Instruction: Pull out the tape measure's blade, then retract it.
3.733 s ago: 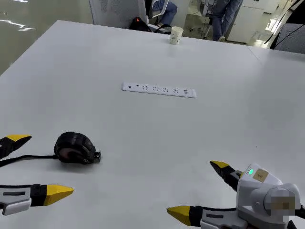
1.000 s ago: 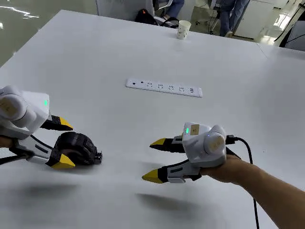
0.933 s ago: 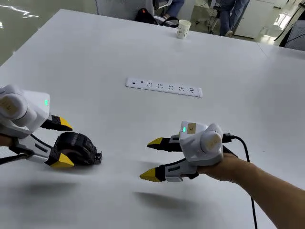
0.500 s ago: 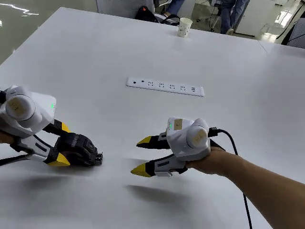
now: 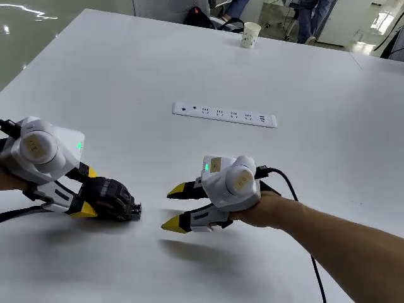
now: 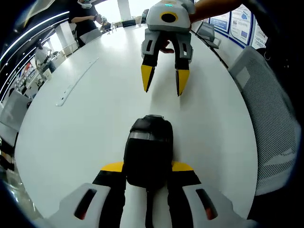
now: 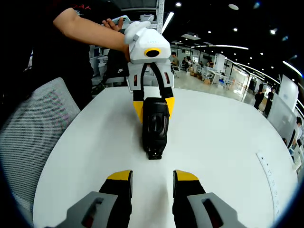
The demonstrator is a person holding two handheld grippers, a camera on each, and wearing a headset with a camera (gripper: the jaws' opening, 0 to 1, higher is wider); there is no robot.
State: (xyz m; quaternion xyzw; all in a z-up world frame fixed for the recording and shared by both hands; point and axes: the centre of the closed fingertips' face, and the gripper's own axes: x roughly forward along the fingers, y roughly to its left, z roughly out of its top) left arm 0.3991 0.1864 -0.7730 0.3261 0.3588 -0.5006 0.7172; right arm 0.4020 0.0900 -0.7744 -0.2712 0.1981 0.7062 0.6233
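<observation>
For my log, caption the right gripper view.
Left gripper clamps a black rounded tape measure on the white table; open right gripper faces its hook.

Black tape measure (image 5: 112, 199). White bodies, black arms, yellow tips, small green lights: left tongs (image 5: 87, 192), right tongs (image 5: 173, 207). Plain white desk (image 5: 189, 69). White power strip (image 5: 224, 115). Pale paper cup (image 5: 250, 35), faint print.

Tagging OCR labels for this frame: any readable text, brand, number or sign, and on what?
No text in these views can be read.
Tan sticker on the right gripper: too small to read.
Wall posters in the left gripper view: blurred.
Paper cup print: too small to read.
Tape measure: no legible label.
Power strip: no legible markings.
</observation>
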